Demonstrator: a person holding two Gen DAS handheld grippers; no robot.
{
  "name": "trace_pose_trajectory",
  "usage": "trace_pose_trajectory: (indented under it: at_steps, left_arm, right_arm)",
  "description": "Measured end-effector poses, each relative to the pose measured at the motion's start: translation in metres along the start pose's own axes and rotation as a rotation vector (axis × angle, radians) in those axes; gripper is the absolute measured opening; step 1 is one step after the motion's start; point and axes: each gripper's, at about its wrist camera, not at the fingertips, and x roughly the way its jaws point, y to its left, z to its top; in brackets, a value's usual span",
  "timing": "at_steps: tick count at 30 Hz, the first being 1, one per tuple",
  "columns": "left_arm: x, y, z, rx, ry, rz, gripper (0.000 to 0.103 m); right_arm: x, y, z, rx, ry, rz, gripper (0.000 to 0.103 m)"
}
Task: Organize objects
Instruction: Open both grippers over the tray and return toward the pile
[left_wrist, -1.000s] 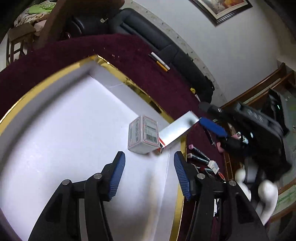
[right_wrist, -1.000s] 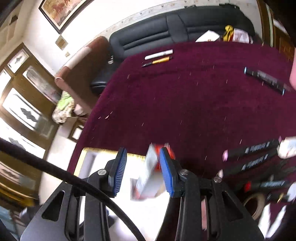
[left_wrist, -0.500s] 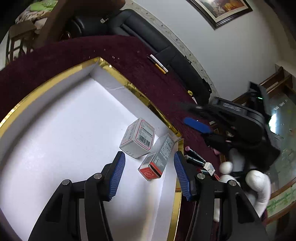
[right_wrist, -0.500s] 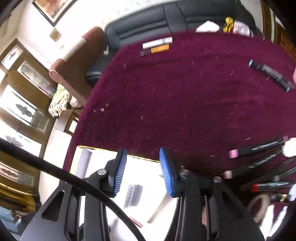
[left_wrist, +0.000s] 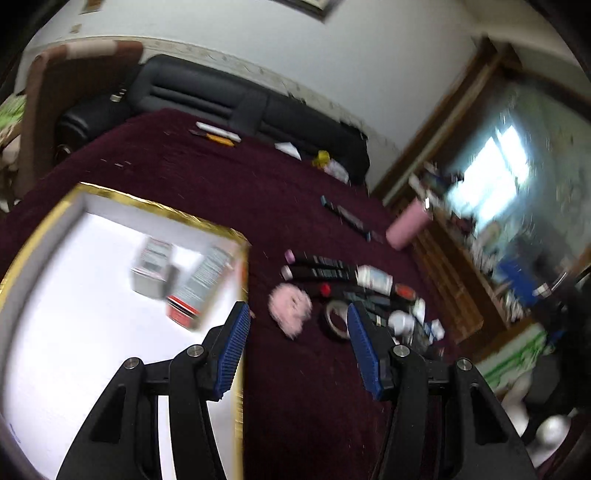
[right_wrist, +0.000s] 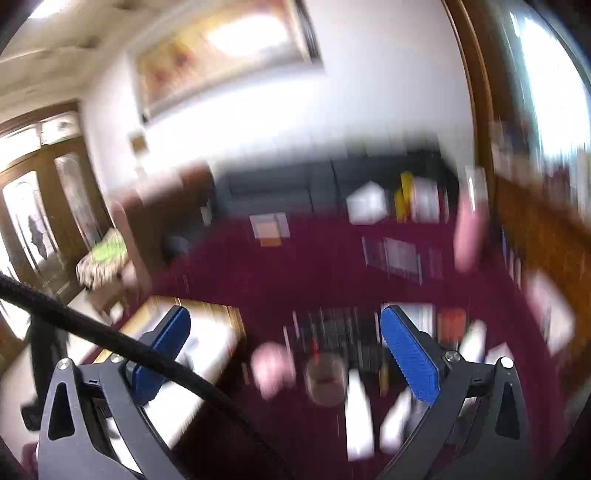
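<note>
Two boxes (left_wrist: 177, 280) are already placed in the gold-rimmed tray (left_wrist: 155, 202), while markers (left_wrist: 317, 266), tape (left_wrist: 334, 319) and a pink puff (left_wrist: 290, 304) are left on the cloth beside it, and both the left gripper (left_wrist: 298, 350) and the right gripper (right_wrist: 284, 354) are held open and empty.

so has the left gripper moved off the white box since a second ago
Yes. The left gripper has swung right: the gold-rimmed box now sits left, and its fingers frame the pink pom-pom.
</note>
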Motion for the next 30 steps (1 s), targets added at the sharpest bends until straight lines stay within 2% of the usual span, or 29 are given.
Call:
trace_pose_trajectory:
  at_steps: [3,7,10,17,22,28,29,30]
  left_arm:
    - [0.015,-0.022,-0.011,0.077,0.071,0.074,0.048]
    - [0.043,-0.037,-0.018,0.153,0.133,0.180,0.048]
    - [0.078,-0.039,-0.006,0.167,0.187,0.249,0.048]
    - [0.136,-0.041,0.004,0.232,0.237,0.397,0.048]
    - [0.148,-0.047,-0.002,0.286,0.229,0.442,0.049]
    - [0.159,-0.051,-0.012,0.326,0.236,0.444,0.053]
    - [0.157,-0.051,-0.012,0.321,0.234,0.433,0.051]
    - [0.153,-0.051,-0.011,0.310,0.228,0.417,0.039]
  right_arm:
    - [0.014,-0.043,-0.029,0.121,0.095,-0.002,0.097]
    - [0.022,-0.082,-0.054,0.227,0.170,0.018,0.097]
    - [0.018,-0.099,-0.067,0.270,0.188,0.031,0.097]
    - [0.013,-0.105,-0.068,0.254,0.173,0.043,0.097]
    - [0.019,-0.100,-0.064,0.247,0.180,0.059,0.097]
    - [0.026,-0.096,-0.066,0.237,0.196,0.049,0.097]
    - [0.027,-0.096,-0.066,0.235,0.198,0.046,0.097]
    - [0.028,-0.096,-0.066,0.233,0.201,0.042,0.097]
